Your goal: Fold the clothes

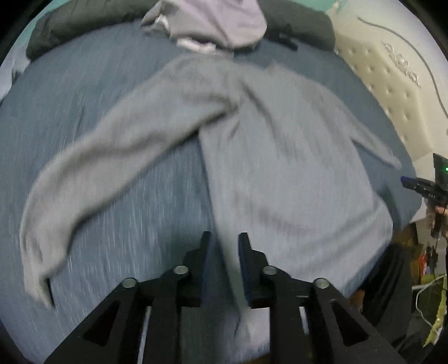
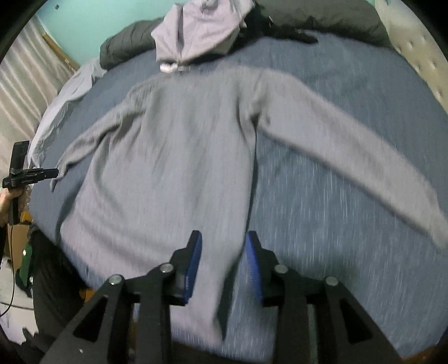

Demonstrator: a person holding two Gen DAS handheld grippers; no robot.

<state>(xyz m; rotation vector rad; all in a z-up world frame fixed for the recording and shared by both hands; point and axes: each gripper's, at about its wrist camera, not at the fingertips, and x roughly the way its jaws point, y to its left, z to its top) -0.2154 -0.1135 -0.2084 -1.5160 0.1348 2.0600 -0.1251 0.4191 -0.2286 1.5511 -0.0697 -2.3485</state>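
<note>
Grey sweater [image 2: 168, 168] lies flat across the bed [image 2: 336, 210], sleeves out; left gripper [image 1: 224, 238] and right gripper [image 2: 222, 238] hover, jaws spread, pinching nothing.

We're in a home bedroom: bed [image 2: 350, 92] with blue-grey cover, cream tufted headboard [image 1: 392, 95] on one side, dark pillows [image 2: 322, 16] along the far edge, teal wall [image 2: 84, 22] and pale curtain [image 2: 25, 92] behind, grey sweater [image 2: 168, 156] spread flat, lilac garment pile [image 2: 196, 30] beyond it
</note>
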